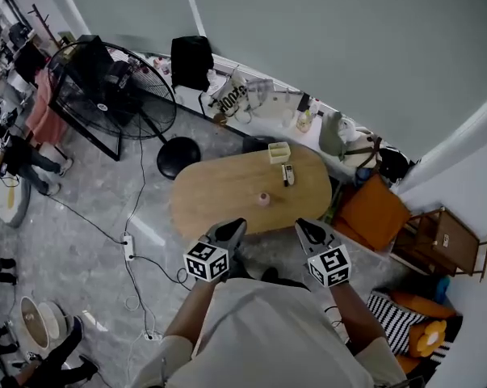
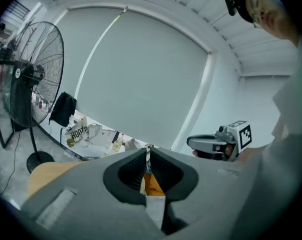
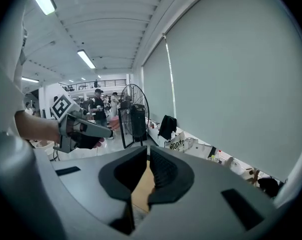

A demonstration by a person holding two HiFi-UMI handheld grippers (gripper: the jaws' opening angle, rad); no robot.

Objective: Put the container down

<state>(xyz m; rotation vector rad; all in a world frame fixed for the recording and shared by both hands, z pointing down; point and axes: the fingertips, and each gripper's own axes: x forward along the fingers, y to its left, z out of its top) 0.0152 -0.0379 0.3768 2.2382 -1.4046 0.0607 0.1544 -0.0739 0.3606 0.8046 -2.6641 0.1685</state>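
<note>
A small pale yellow container (image 1: pixel 279 152) stands on the far end of the oval wooden table (image 1: pixel 219 192). Beside it lies a dark remote-like item (image 1: pixel 287 174), and a small pinkish object (image 1: pixel 263 199) sits near the table's middle. My left gripper (image 1: pixel 238 224) and right gripper (image 1: pixel 301 225) hover side by side over the near table edge, well short of the container. Both are shut with nothing between the jaws. In the left gripper view the jaws (image 2: pixel 147 151) touch at the tips; in the right gripper view the jaws (image 3: pixel 147 153) also meet.
A large black floor fan (image 1: pixel 106 79) and a black stool (image 1: pixel 178 156) stand left of the table. An orange chair (image 1: pixel 372 212) and a wooden side table (image 1: pixel 441 241) are on the right. A power strip (image 1: pixel 128 247) with cables lies on the floor. A cluttered ledge (image 1: pixel 259 99) runs along the wall.
</note>
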